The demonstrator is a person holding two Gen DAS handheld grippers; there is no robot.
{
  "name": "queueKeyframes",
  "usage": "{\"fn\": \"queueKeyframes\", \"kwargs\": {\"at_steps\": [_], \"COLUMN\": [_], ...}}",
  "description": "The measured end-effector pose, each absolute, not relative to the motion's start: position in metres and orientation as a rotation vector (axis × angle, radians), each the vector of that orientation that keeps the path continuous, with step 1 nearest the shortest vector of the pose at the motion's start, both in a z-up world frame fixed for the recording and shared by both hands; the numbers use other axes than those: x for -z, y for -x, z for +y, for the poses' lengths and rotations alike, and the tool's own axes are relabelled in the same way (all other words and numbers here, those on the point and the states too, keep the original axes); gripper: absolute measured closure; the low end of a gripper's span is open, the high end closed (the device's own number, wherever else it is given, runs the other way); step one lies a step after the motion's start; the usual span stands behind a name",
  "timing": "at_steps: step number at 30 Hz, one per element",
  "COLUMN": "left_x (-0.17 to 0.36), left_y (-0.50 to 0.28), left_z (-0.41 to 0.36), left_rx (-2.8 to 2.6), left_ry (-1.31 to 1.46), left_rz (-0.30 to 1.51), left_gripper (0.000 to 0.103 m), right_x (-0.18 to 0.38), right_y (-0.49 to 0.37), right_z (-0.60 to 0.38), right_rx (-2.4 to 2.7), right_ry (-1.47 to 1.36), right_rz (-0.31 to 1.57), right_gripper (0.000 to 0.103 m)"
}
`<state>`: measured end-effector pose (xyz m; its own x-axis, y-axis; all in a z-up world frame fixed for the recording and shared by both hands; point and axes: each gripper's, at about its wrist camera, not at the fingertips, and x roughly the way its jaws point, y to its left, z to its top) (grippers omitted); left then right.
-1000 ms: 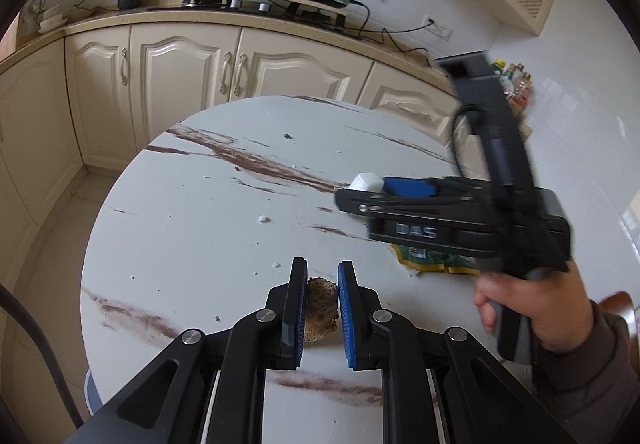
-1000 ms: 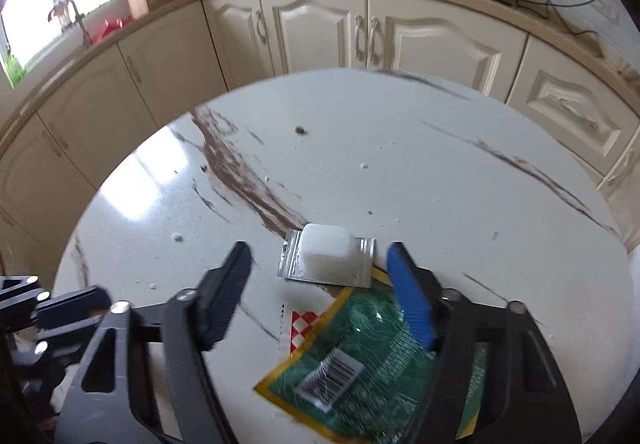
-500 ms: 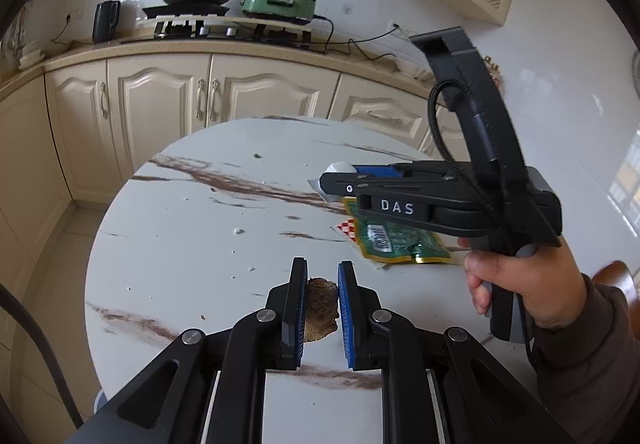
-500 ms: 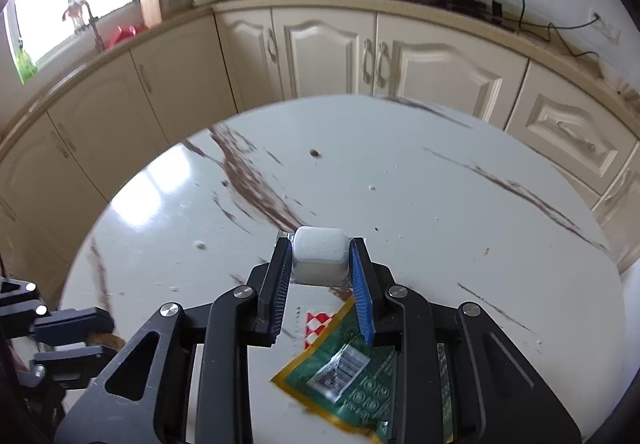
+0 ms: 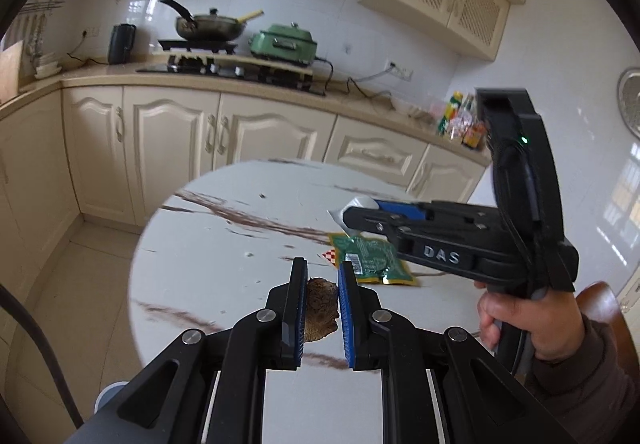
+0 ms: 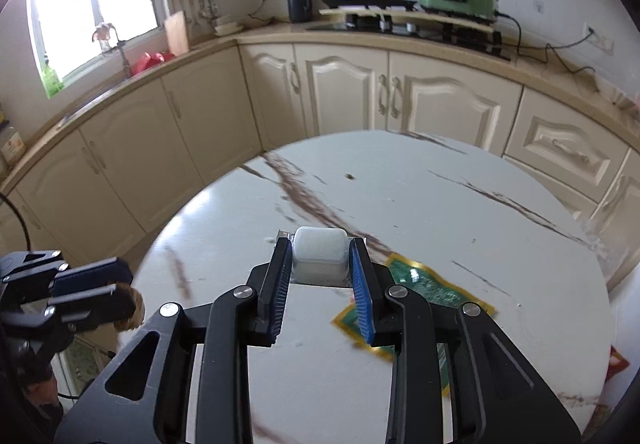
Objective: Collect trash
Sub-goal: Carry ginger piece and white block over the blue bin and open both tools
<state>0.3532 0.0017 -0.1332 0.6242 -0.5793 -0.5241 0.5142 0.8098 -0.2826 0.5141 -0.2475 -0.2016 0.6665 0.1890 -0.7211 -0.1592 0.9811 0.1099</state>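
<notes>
While the left gripper (image 5: 322,286) hangs above the round marble table (image 5: 208,264), its blue pads are clamped on a brown crumpled scrap (image 5: 320,306); a green wrapper (image 5: 370,258) lies on the tabletop beyond; from the right wrist, the right gripper (image 6: 320,264) pinches a white plastic cup (image 6: 319,254), its jaws having just closed on it, above that table (image 6: 460,220).

The right gripper's fingers (image 6: 362,284) cover part of the green packet (image 6: 424,284). At five o'clock the tabletop (image 6: 520,212) is cut off. Bottles (image 5: 460,120) at two o'clock on the counter are too blurred to read.
</notes>
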Motion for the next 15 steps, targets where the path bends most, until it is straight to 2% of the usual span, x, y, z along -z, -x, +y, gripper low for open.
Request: {"fn": "queueKeyframes", "kwargs": {"at_steps": [8, 15], "left_x": [0.138, 0.178], "left_y": [-0.292, -0.259], "left_z": [0.096, 0.187], "left_rx": [0.450, 0.208], "left_ry": [0.170, 0.216], "left_rz": [0.632, 0.712], "left_gripper": [0.092, 0.092], "right_x": [0.173, 0.195], "right_y": [-0.474, -0.467], "right_z": [-0.162, -0.047], "right_rx": [-0.375, -0.570], "right_ry": [-0.021, 0.024], "right_rz": [0.756, 0.795], "right_gripper": [0.075, 0.075]}}
